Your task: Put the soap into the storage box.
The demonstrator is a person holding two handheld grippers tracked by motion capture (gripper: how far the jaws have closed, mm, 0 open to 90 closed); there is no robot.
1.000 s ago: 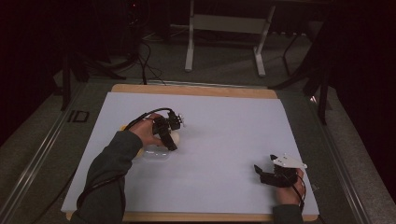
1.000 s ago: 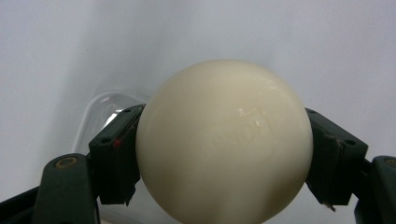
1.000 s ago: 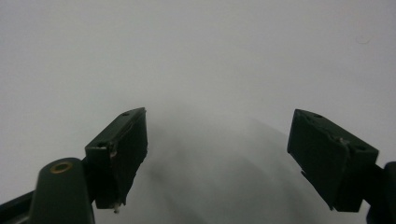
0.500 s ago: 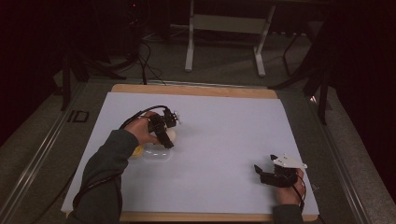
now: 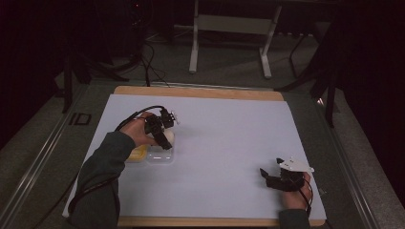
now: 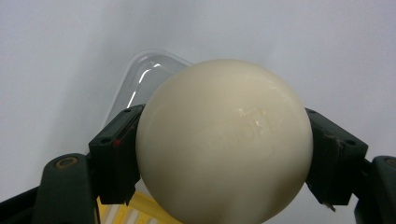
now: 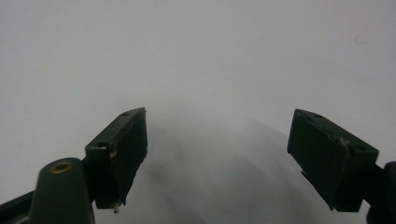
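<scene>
A cream white ball (image 6: pixel 224 140) sits clamped between the two black jaws of my left gripper (image 6: pixel 224 158), just above a clear plastic tray (image 6: pixel 140 79) with a yellow part (image 6: pixel 126 210) under it. In the high view the left gripper (image 5: pixel 162 133) is at the table's left middle, over the clear tray (image 5: pixel 160 157) and the yellow piece (image 5: pixel 136 153), with the ball (image 5: pixel 167 138) pale beneath it. My right gripper (image 5: pixel 272 177) rests low near the front right of the white mat; its own view shows the right gripper (image 7: pixel 217 158) open over bare white surface.
A white mat (image 5: pixel 224 143) covers a wooden board (image 5: pixel 200 91) on the table. Beyond the far edge stand a white metal frame (image 5: pixel 229 28) and cables on the dark floor. Grey table margins run along both sides.
My left hand and gripper have shifted slightly left and toward the tray with the ball. The right gripper has stayed put.
</scene>
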